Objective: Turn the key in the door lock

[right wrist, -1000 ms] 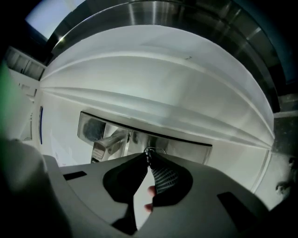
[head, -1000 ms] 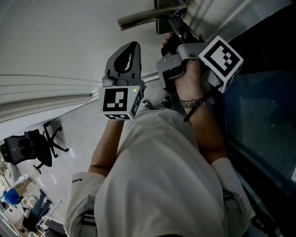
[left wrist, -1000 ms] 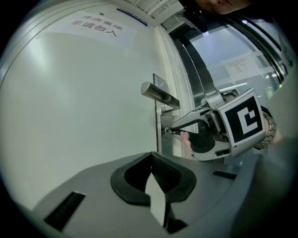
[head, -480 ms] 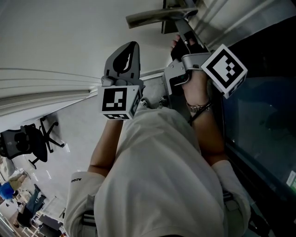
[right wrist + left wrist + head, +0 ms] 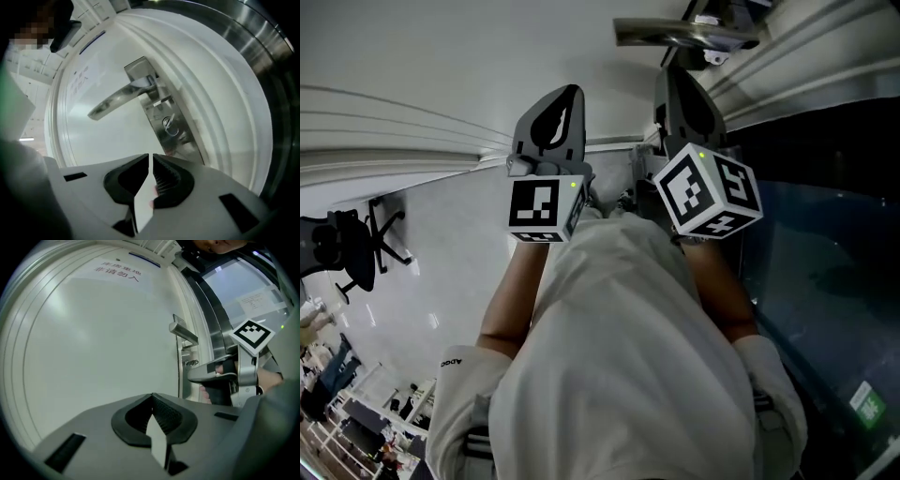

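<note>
Both grippers hang back from the door point(image 5: 93, 343), with the key point(image 5: 169, 126) in its lock.
Reddish lettering point(image 5: 117, 272) on the door ends 非请勿入. The right gripper point(image 5: 151, 157), earlier up at the lock, has drawn back and rolled. Its fingers and those of the left gripper point(image 5: 151, 397) are together and empty. The right gripper view shows the key below the door handle point(image 5: 119, 101); the head view does not.
</note>
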### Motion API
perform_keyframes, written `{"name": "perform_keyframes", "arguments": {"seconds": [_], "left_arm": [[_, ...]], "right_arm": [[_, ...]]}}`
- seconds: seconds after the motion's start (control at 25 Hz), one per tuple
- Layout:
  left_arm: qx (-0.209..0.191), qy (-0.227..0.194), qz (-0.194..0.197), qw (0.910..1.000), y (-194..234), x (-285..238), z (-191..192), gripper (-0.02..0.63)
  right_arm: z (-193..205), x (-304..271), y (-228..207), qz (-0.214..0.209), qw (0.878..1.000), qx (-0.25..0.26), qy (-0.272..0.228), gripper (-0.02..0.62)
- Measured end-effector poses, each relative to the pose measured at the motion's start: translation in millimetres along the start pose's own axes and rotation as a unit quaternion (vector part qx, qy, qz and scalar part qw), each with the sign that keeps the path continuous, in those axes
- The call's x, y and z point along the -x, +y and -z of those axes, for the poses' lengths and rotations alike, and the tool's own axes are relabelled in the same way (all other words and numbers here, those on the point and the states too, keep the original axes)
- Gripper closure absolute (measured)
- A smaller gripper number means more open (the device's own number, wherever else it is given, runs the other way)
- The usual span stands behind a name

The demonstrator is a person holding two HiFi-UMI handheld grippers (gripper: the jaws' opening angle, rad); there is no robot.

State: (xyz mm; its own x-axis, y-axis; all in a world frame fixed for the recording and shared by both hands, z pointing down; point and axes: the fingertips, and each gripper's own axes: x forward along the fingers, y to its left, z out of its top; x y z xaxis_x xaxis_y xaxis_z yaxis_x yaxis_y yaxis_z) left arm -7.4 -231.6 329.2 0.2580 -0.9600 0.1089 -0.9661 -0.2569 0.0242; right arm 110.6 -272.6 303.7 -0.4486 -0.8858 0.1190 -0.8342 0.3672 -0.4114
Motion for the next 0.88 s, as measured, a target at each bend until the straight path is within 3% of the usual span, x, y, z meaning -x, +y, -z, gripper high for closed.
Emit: {"name": "perform_keyframes", "arguments": {"seconds": [0.44, 0.88], "left_arm": [[0.017, 0.012, -0.117, 0.9929, 68.9, 71.9, 27.9, 0.597], [0.038, 0.018, -0.198, 0.9794, 152.9, 161.5, 58.3, 0.597]], "right_arm": [[73.8, -15.7, 77.0, -0.077, 0.985, 0.151, 0.044, 0.589], [137.2, -21.0, 196.2, -0.196, 0.959, 0.200, 0.045, 0.591]]}}
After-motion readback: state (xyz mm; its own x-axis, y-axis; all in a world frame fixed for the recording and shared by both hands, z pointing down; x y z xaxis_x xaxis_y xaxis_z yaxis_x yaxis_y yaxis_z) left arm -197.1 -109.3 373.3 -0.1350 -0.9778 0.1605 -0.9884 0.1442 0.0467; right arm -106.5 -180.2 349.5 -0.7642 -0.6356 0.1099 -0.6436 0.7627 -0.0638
